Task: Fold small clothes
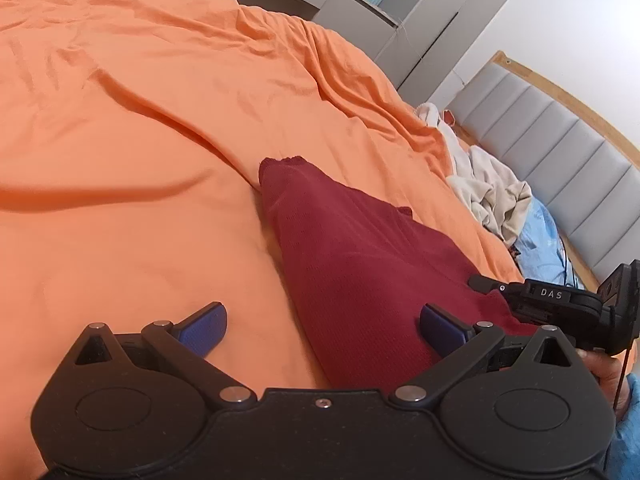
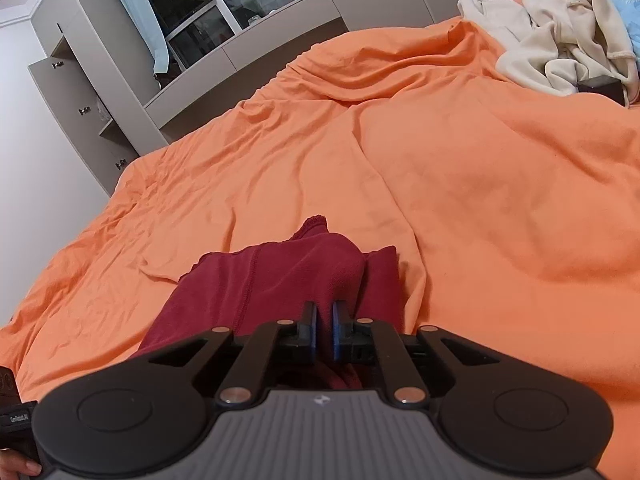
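One maroon garment [image 1: 360,264] on one orange bedsheet [image 1: 140,160].

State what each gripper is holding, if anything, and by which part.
The right gripper is shut on a bunched fold at the near end of the dark red garment. The left gripper is open and holds nothing.

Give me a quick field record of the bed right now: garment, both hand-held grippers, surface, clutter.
garment: dark red garment, lying on the bed, partly bunched
left hand-held gripper: open, blue pads apart, one pad over the garment, gripping nothing
right hand-held gripper: shut on a fold of the dark red garment at its near edge
surface: orange sheet, wrinkled
clutter: cream clothes pile and a light blue item at the far side by the headboard
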